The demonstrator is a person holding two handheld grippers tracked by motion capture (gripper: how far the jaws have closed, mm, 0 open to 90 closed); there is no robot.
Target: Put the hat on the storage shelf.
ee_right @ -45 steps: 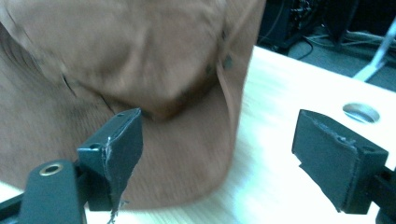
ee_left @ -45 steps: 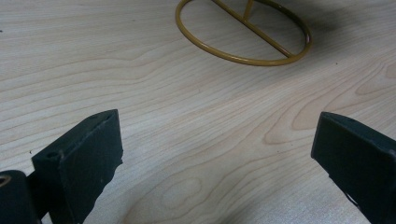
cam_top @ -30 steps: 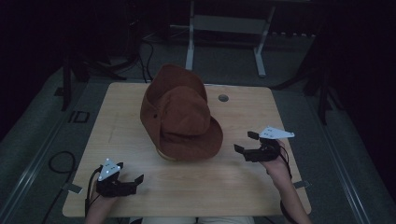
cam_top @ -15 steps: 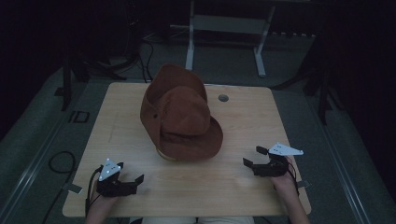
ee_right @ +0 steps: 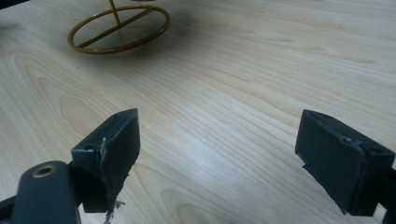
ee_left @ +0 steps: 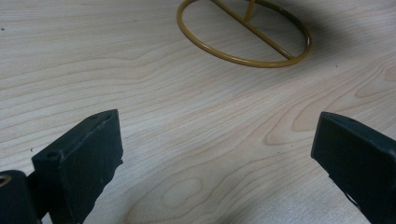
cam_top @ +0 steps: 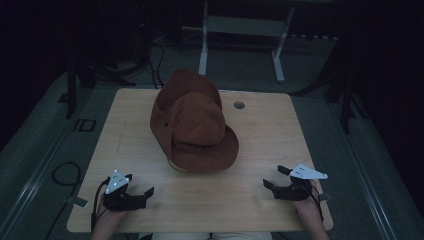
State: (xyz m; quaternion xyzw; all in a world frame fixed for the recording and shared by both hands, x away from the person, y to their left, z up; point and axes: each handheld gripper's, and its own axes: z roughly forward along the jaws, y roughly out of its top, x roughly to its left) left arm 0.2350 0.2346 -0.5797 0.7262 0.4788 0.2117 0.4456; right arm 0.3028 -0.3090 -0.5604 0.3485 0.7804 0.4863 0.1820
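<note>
Brown brimmed hat [cam_top: 195,125] — perched tilted on a yellow wire stand [ee_left: 243,31], mid-table.

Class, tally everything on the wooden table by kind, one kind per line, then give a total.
Brown hat: 1
Yellow wire stand: 1
Hand-held grippers: 2, left gripper and right gripper
Total: 4

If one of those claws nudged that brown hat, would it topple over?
Probably. The brown hat sits high on a thin wire stand with a ring base, so it looks top-heavy. Its drooping, dented brim suggests soft material that would likely flex rather than slide.
</note>
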